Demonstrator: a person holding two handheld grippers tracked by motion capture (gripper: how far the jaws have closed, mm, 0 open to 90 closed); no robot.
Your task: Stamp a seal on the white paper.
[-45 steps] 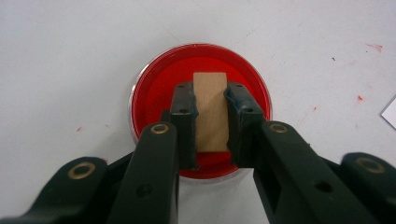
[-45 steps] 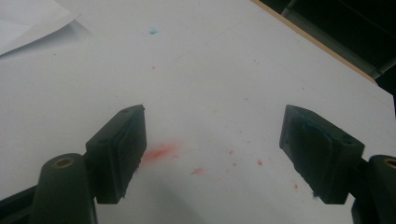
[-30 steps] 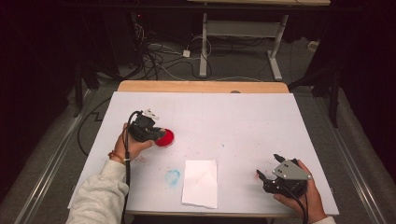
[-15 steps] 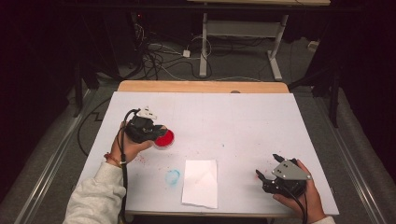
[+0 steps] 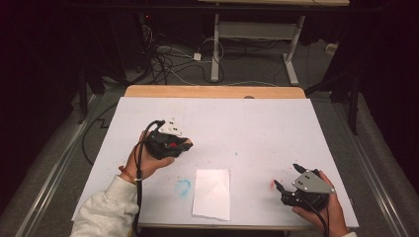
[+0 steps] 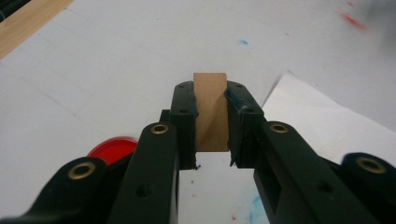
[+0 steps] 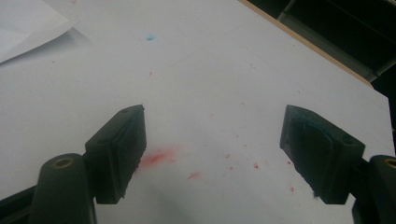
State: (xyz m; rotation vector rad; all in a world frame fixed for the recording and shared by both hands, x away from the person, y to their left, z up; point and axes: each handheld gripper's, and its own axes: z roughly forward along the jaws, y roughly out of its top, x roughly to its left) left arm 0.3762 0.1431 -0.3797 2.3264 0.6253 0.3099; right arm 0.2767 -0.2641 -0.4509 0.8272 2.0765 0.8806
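Note:
My left gripper (image 5: pixel 184 144) is shut on a small upright wooden block (image 6: pixel 211 112), which sits squarely between its two black pads. It hangs above the white table (image 5: pixel 257 128), left of the middle. Just below and beside its jaws lies a round red disc (image 6: pixel 112 149). A folded white sheet of paper (image 5: pixel 212 193) lies near the front edge, and its corner (image 6: pixel 327 126) is ahead of the block. My right gripper (image 5: pixel 286 175) rests open at the front right, with nothing between its fingers (image 7: pixel 119 154).
A blue ring-shaped smear (image 5: pixel 183 186) marks the table left of the paper. A red smear (image 7: pixel 156 158) and red specks lie under the right gripper. A wooden strip (image 5: pixel 212 92) edges the far side; beyond it stand cables and a desk frame.
The left hand has risen and shifted toward the right with the block, and it now covers most of the red disc in the high view. The right hand has stayed put.

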